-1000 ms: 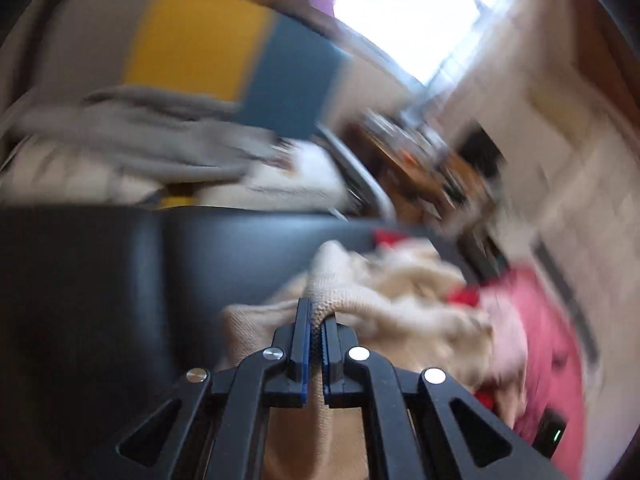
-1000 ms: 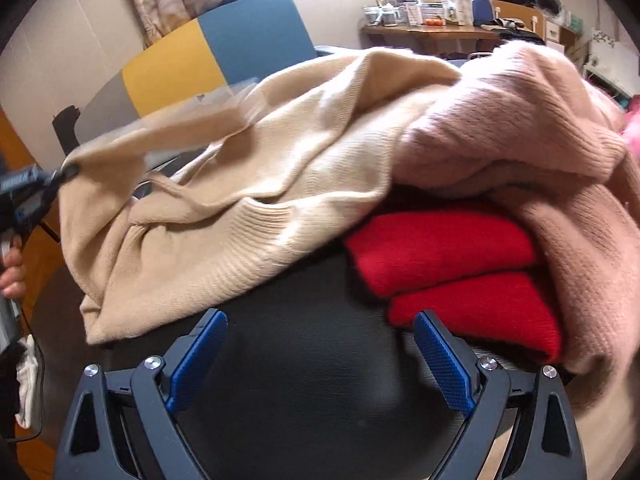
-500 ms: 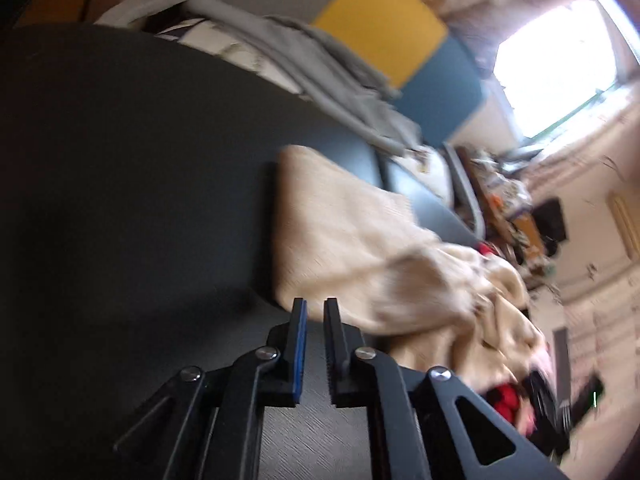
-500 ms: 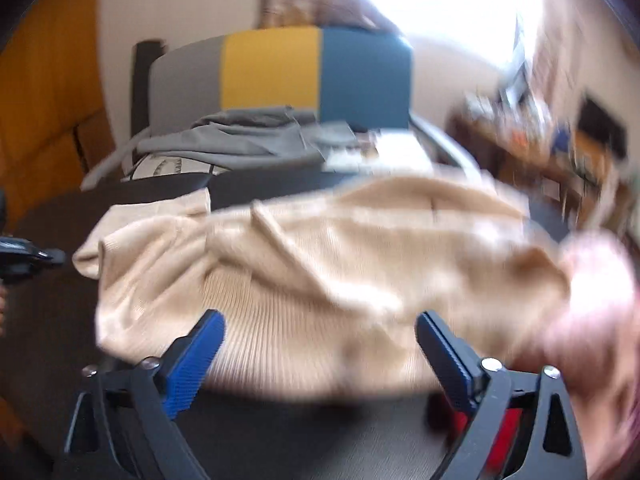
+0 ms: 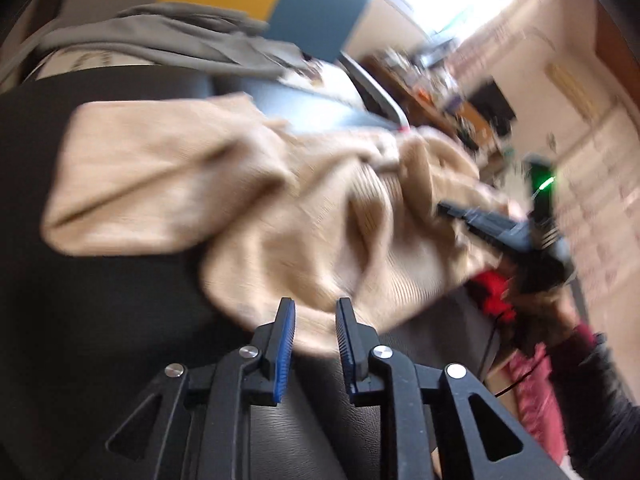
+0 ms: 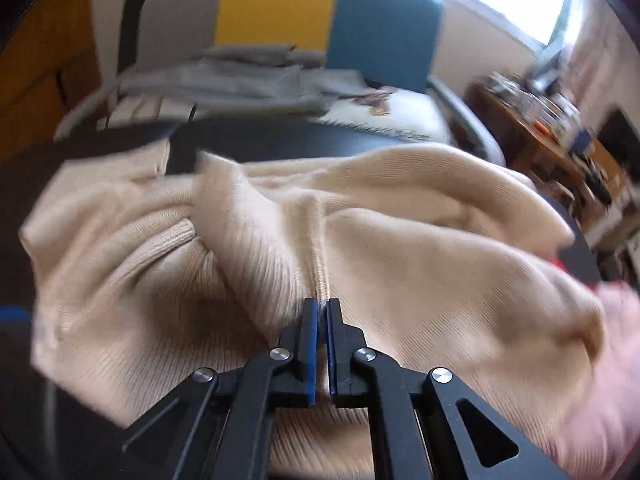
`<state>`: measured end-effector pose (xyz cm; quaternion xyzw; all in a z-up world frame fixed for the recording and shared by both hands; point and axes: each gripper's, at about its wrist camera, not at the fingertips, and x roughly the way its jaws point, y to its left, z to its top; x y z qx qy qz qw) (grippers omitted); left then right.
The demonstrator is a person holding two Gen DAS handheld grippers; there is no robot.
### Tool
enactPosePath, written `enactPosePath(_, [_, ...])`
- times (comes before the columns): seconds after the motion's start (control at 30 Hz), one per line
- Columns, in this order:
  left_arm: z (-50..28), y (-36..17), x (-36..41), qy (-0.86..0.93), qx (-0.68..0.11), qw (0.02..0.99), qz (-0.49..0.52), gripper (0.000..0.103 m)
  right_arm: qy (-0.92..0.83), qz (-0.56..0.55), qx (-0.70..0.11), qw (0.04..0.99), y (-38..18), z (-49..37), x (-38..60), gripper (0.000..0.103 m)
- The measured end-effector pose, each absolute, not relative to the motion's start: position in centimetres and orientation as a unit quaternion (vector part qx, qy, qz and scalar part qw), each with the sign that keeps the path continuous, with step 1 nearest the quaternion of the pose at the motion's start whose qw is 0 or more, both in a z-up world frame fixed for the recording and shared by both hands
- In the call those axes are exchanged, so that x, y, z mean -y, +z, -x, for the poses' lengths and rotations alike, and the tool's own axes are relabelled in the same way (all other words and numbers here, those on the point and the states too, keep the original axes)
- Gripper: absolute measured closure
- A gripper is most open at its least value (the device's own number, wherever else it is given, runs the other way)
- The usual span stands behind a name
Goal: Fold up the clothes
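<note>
A beige knit sweater lies crumpled on the black table; it also fills the right wrist view. My left gripper is slightly open at the sweater's near edge, with nothing between the pads. My right gripper is shut on a ridge of the beige sweater. The right gripper also shows in the left wrist view, at the sweater's right side. Both views are blurred by motion.
A red garment and a pink one lie at the table's right. A chair with a grey, yellow and blue back stands behind the table with grey clothes on it. A cluttered wooden desk is at far right.
My left gripper let go of the beige sweater and now stands slightly open at its edge. My right gripper went from wide open to shut on the sweater. The sweater now lies flatter on the table.
</note>
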<state>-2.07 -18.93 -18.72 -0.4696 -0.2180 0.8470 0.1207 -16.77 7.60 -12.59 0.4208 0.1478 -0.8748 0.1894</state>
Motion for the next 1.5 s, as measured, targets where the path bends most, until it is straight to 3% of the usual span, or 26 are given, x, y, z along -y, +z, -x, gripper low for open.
enactPosePath(0.2, [2.6,-19.0,15.8,0.854,0.177,0.145,0.467,0.074,-0.901,-0.400,-0.064,0.157,-9.9,11.1,-14.5,0.099])
enactPosePath(0.43, [3.9,-18.9,14.7,0.855,0.125,0.169,0.474,0.066,-0.891,-0.436,-0.042,0.119,-12.0,6.6,-18.4,0.100])
enactPosePath(0.67, [5.3,-19.7,12.1,0.849,0.068,0.194,0.488,0.066,-0.875,-0.451,-0.041,0.168,-13.5,6.2,-16.6,0.097])
enactPosePath(0.7, [5.2,-19.8,11.9,0.850,0.061,0.195,0.485,0.067,-0.876,-0.448,-0.036,0.174,-13.5,6.6,-16.2,0.084])
enactPosePath(0.73, [5.0,-19.8,11.8,0.852,0.054,0.197,0.482,0.081,-0.877,-0.444,-0.031,0.179,-13.4,6.9,-15.7,0.066])
enactPosePath(0.77, [4.9,-19.9,11.7,0.854,0.050,0.196,0.479,0.083,-0.878,-0.446,-0.028,0.174,-13.4,7.6,-15.4,0.022])
enactPosePath(0.8, [4.7,-19.9,11.8,0.856,0.047,0.195,0.477,0.088,-0.883,-0.442,-0.014,0.160,-13.4,8.2,-15.7,0.009])
enactPosePath(0.9, [4.3,-20.1,11.9,0.860,0.047,0.193,0.471,0.090,-0.894,-0.431,0.029,0.119,-13.3,9.7,-16.7,0.010])
enactPosePath(1.07, [4.0,-20.2,11.8,0.867,0.048,0.186,0.459,0.087,-0.868,-0.472,0.080,0.134,-16.6,12.1,-17.5,0.010])
enactPosePath(1.1, [3.9,-20.2,11.7,0.869,0.049,0.185,0.457,0.086,-0.867,-0.467,0.093,0.150,-17.0,12.2,-17.3,0.022])
enactPosePath(1.13, [3.9,-20.2,11.7,0.870,0.049,0.183,0.455,0.085,-0.865,-0.463,0.105,0.164,-17.4,12.2,-17.2,0.044])
enactPosePath(1.17, [3.8,-20.2,11.7,0.872,0.049,0.182,0.452,0.085,-0.857,-0.477,0.103,0.165,-17.8,12.4,-16.7,0.098])
enactPosePath(1.3, [3.5,-20.3,11.5,0.878,0.050,0.177,0.443,0.085,-0.851,-0.475,0.111,0.193,-16.7,12.0,-15.7,0.098])
enactPosePath(1.5, [3.8,-20.3,11.8,0.875,0.070,0.169,0.449,0.085,-0.902,-0.358,0.149,0.192,-6.3,12.5,-19.4,0.098])
